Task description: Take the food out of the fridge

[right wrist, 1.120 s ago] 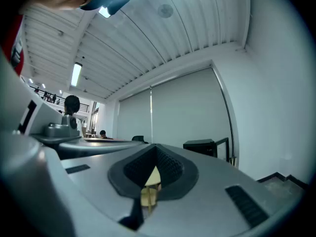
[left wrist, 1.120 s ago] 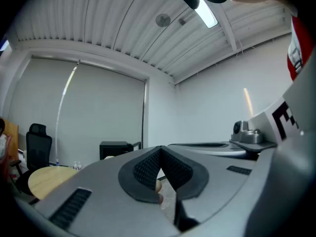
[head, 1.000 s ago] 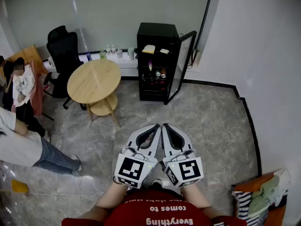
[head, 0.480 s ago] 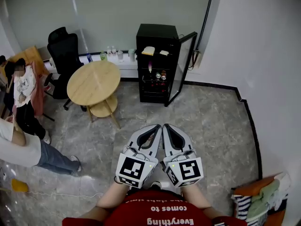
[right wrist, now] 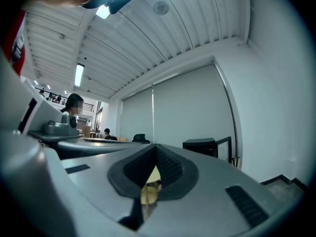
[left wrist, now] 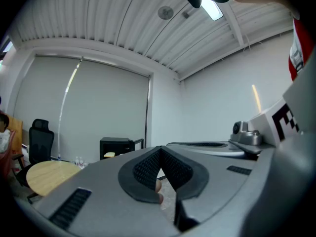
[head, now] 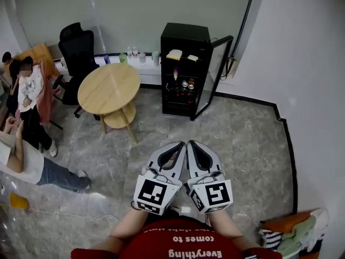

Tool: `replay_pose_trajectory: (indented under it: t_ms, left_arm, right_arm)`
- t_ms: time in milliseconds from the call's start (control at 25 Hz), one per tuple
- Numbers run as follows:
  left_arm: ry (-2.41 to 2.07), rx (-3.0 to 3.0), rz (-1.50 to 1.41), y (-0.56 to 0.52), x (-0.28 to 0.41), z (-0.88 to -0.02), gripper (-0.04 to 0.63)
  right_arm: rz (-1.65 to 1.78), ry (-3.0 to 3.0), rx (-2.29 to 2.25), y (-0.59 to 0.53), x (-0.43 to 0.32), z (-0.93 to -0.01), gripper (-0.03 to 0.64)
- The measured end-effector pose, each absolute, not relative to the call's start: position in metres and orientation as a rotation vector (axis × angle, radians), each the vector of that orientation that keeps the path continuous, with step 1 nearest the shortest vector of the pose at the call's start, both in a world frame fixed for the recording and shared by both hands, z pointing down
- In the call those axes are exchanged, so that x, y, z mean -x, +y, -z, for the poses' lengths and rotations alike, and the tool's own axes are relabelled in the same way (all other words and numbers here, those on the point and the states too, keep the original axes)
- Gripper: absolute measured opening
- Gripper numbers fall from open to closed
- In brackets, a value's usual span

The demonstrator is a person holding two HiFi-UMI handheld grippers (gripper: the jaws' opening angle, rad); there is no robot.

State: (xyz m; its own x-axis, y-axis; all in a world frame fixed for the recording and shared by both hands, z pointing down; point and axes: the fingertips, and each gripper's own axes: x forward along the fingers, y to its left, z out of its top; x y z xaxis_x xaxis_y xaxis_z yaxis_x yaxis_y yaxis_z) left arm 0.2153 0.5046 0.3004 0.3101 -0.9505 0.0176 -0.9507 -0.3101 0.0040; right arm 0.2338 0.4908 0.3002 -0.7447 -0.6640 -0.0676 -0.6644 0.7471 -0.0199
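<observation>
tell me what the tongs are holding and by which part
Nothing is held. The left tongs and right tongs are both shut and empty, far from the black fridge.

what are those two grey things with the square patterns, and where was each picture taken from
No robot: a person holds two hand-held grippers, the left gripper and right gripper. The head view comes from a camera on the person's head, looking down; the other two ride on the grippers and look along their jaws. Both pairs of jaws are shut, holding nothing. Ahead stands a black fridge with its door open and food on its shelves, beside a round wooden table.
</observation>
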Motion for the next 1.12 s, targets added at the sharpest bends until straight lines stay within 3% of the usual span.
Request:
replay_pose_trajectory:
  t_ms: [320, 1120]
  left_arm:
    - [-1.829, -2.515, -0.009, 0.455, -0.194, -0.318, 0.006]
    - [-1.667, -2.58, -0.012, 0.177, -0.067, -0.326, 0.006]
  right_arm:
    - [0.02, 2.858, 1.123, 0.441, -0.214, -0.317, 0.009]
    - [0.014, 2.794, 1.348, 0.17, -0.089, -0.322, 0.009]
